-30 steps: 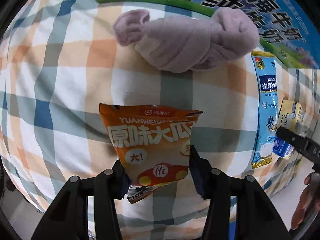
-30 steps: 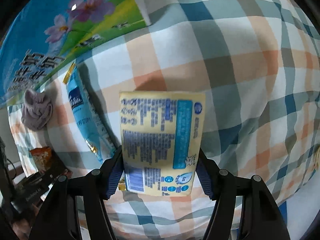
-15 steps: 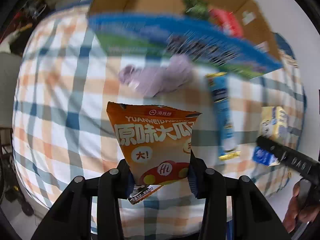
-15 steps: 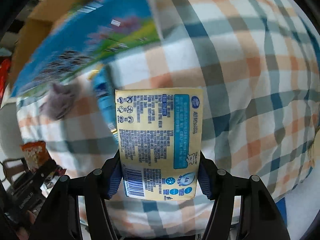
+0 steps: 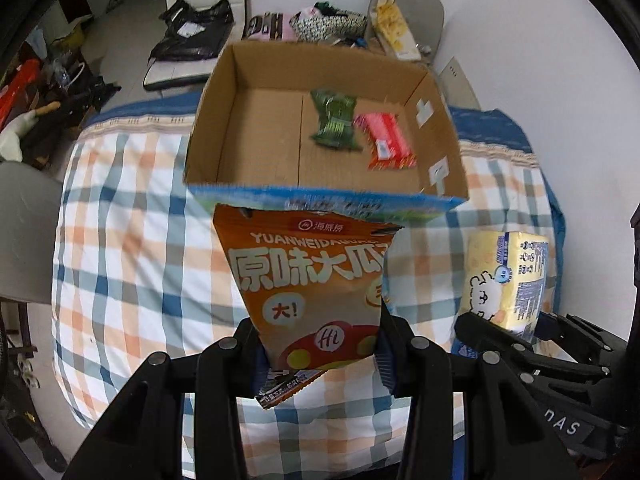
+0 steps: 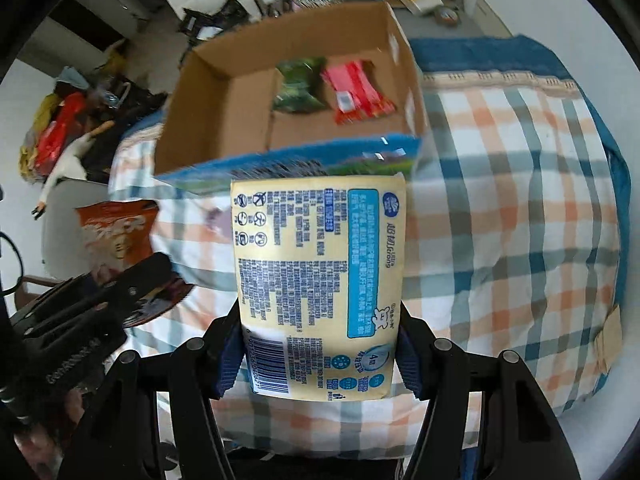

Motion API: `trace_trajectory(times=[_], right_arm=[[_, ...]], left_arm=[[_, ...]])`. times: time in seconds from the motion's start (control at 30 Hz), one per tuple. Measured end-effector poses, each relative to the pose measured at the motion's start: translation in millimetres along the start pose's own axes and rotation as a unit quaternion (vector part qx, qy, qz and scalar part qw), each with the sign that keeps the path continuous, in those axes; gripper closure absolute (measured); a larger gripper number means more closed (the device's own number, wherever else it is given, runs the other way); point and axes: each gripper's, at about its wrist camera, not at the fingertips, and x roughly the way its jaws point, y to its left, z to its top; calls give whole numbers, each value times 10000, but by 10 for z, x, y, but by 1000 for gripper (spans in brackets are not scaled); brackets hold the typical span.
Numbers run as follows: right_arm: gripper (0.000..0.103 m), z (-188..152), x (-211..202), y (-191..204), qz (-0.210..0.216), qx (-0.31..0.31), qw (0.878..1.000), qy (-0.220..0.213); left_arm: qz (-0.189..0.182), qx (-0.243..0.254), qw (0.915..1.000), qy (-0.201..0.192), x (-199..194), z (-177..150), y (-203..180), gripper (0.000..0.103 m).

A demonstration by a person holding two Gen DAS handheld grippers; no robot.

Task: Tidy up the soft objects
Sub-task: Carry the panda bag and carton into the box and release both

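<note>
The left gripper (image 5: 320, 344) clamps an orange snack bag (image 5: 308, 284) at lower centre, the right gripper (image 6: 320, 356) a yellow tissue pack (image 6: 320, 280) (both upright), below the cardboard box (image 5: 256, 128).

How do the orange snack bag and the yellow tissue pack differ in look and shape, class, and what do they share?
The orange snack bag bears big white characters and tapers downward toward the left gripper; the yellow tissue pack carries fine blue print and a barcode and keeps straight, rectangular sides in the right gripper. The bag's top edge looks crimped and uneven; the pack's is smooth. Both are held upright by their lower ends, near the cardboard box.
</note>
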Motion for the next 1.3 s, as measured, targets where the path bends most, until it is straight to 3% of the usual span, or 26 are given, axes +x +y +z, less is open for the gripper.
trace_trajectory(times=[0.13, 0.37, 0.5, 0.7, 1.03, 1.3], right_arm=[[37, 259, -139, 77, 175, -48, 9998, -104], [37, 883, -103, 147, 7, -109, 9994, -335], [37, 1270, 90, 105, -149, 4, 9995, -281], [37, 1801, 664, -110, -479, 194, 9985, 191], [37, 2007, 1539, -324, -651, 161, 9926, 1008], [37, 2073, 1929, -383, -694, 109, 9882, 1363]], left_arm=[[-90, 10, 9999, -47, -62, 268, 15, 63], [-9, -59, 10000, -21, 70, 1026, 148, 63], [11, -211, 9994, 272, 382, 1460, 278, 63], [-60, -476, 9948, 894, 1029, 1945, 485, 63], [22, -546, 9848, 1651, 1896, 2308, 587, 63], [144, -632, 9820, 1773, 2156, 2463, 589, 61]])
